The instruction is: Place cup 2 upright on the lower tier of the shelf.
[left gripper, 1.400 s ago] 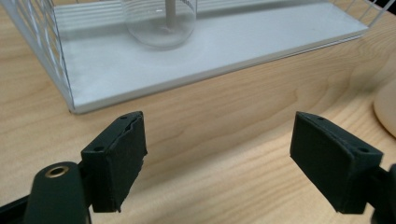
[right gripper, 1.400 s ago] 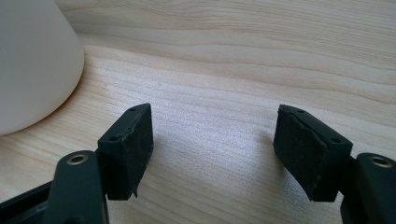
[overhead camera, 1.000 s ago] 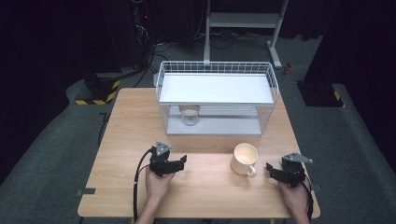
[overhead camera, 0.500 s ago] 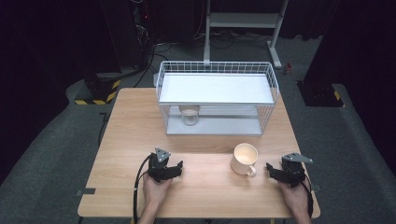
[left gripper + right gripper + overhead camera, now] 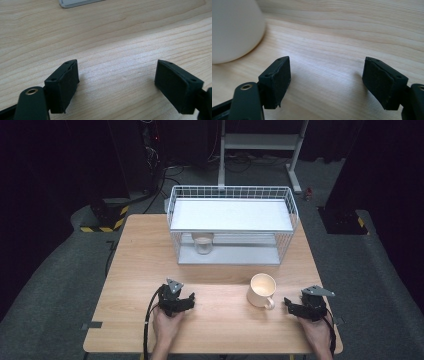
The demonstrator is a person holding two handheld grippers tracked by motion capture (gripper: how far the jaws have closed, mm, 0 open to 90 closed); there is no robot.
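Observation:
A cream mug (image 5: 262,290) stands upright on the wooden table (image 5: 140,265), its handle turned toward the near edge. My right gripper (image 5: 288,304) rests on the table just right of the mug, open, nothing between its jaws; the mug's side (image 5: 234,30) fills the upper left of the right gripper view. My left gripper (image 5: 190,301) lies on the table near the front left, open and empty (image 5: 116,80). A second cup (image 5: 203,243) sits on the lower level of the white wire rack (image 5: 230,215) at the back.
The rack has a flat white top shelf and wire sides. A corner of its base (image 5: 75,3) shows at the top of the left gripper view. Dark floor, cables and a metal stand (image 5: 260,142) lie beyond the table.
My left gripper has slid a little back toward the near edge. The right gripper and the mug have stayed put.

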